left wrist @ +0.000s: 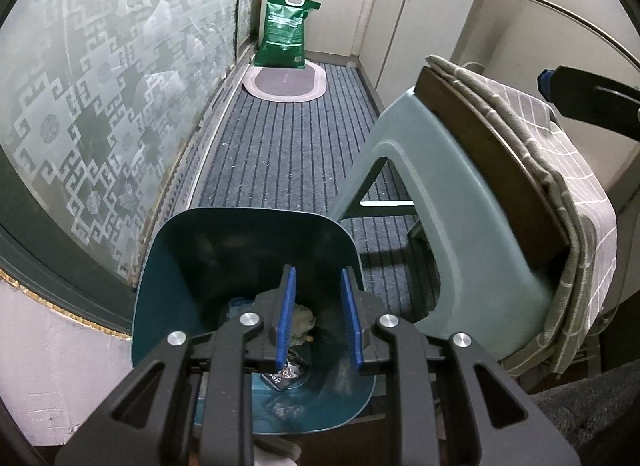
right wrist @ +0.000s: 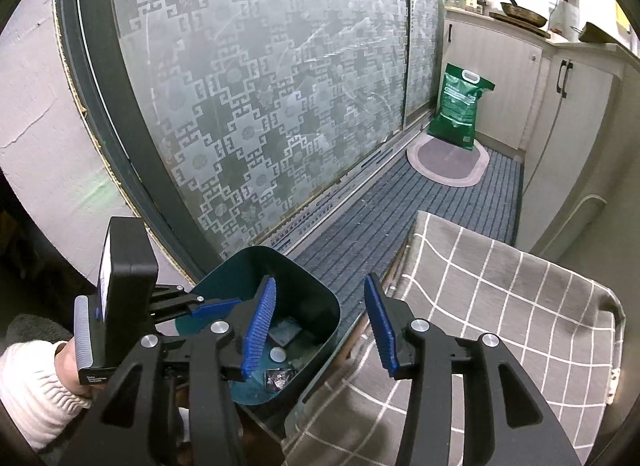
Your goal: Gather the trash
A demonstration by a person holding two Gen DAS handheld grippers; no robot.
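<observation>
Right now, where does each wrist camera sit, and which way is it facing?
Left wrist: on the left gripper, angled down into the teal plastic trash bin; its blue-padded jaws stand apart, empty.
Right wrist: on the right gripper, above the grey checked cloth, jaws open; left gripper and white sleeve visible.
Shared: bin, frosted patterned glass door, green sack.

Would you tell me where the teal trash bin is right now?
The teal trash bin stands on the floor directly below the left gripper, between the patterned glass door and the pale green stool; in the right wrist view it sits lower centre.
</observation>
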